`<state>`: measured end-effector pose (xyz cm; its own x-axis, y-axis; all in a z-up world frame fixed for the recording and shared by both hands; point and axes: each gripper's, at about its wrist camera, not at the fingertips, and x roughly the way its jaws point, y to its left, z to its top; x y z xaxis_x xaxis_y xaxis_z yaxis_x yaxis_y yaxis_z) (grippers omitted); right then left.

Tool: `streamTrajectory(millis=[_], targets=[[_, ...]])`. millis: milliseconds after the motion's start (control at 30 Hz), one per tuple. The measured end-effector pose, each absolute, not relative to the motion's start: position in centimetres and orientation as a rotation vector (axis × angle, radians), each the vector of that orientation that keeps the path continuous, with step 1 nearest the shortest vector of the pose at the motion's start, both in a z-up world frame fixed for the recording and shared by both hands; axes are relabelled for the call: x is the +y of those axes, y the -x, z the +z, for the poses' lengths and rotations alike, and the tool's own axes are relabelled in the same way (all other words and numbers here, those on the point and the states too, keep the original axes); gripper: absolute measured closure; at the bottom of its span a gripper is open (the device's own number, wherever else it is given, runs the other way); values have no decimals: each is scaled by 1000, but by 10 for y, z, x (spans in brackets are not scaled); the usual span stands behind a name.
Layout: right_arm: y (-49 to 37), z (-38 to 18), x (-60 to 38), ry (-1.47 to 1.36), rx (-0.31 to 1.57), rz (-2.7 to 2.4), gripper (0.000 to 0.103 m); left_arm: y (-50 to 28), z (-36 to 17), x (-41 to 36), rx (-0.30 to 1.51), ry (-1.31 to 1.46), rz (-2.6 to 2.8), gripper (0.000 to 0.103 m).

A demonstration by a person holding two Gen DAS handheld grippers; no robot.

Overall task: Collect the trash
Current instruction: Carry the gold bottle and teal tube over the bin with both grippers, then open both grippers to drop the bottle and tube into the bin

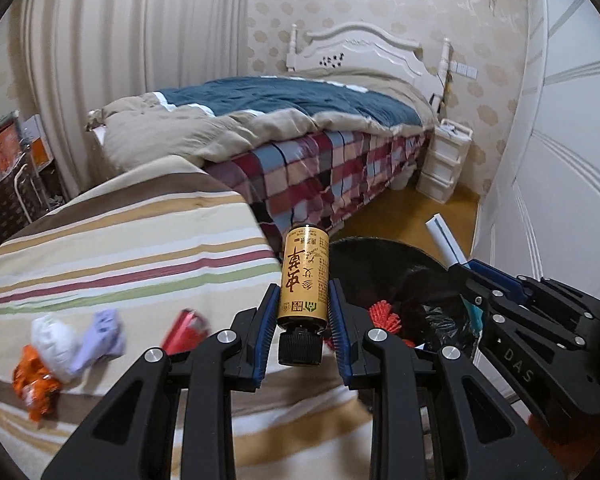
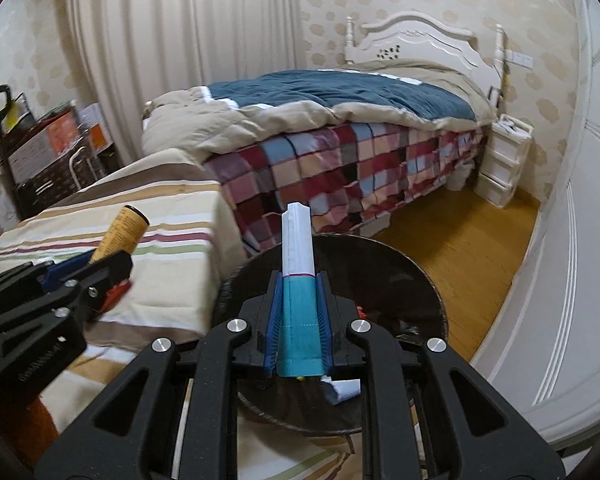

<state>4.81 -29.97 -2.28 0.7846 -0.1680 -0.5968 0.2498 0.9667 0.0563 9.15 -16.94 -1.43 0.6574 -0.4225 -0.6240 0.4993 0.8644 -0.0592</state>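
Observation:
My left gripper [image 1: 304,286] is shut on a gold bottle [image 1: 303,268] with a black cap that points back at the camera. It hangs over the edge of the striped bedspread [image 1: 120,240], beside the black trash bin [image 1: 380,256]. My right gripper [image 2: 300,276] is shut on a long teal and white box [image 2: 298,248] above the trash bin [image 2: 404,276]. The right gripper [image 1: 466,266] and its box [image 1: 444,240] show over the bin's far side. The left gripper [image 2: 108,260] and the bottle [image 2: 126,226] show at the left of the right wrist view.
White and lilac crumpled paper [image 1: 76,340], an orange wrapper [image 1: 32,380] and a red pack [image 1: 188,330] lie on the striped bedspread. A red ruffled scrap [image 1: 384,314] is in the bin. Behind stand a bed with a plaid sheet [image 2: 340,168], white drawers [image 2: 500,164] and a wardrobe door [image 2: 572,240].

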Motion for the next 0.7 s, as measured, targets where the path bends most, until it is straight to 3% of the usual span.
streamTrajectory(millis=[533,600,633,700], targets=[[-72,-54,-348,-185,661,-272,85,-121,-46,-227,758,-205,-528,75],[-74,-57,-352,-196,664,-277,82,-121,-45,-227,752,-204,-521,62],[-75,-58,-353,-200,665,-278,82,-120,-45,-226,748,-205,-516,49],[-74,-60,-353,-204,664,-287,75,-119,-43,-223,734,-195,-513,40]])
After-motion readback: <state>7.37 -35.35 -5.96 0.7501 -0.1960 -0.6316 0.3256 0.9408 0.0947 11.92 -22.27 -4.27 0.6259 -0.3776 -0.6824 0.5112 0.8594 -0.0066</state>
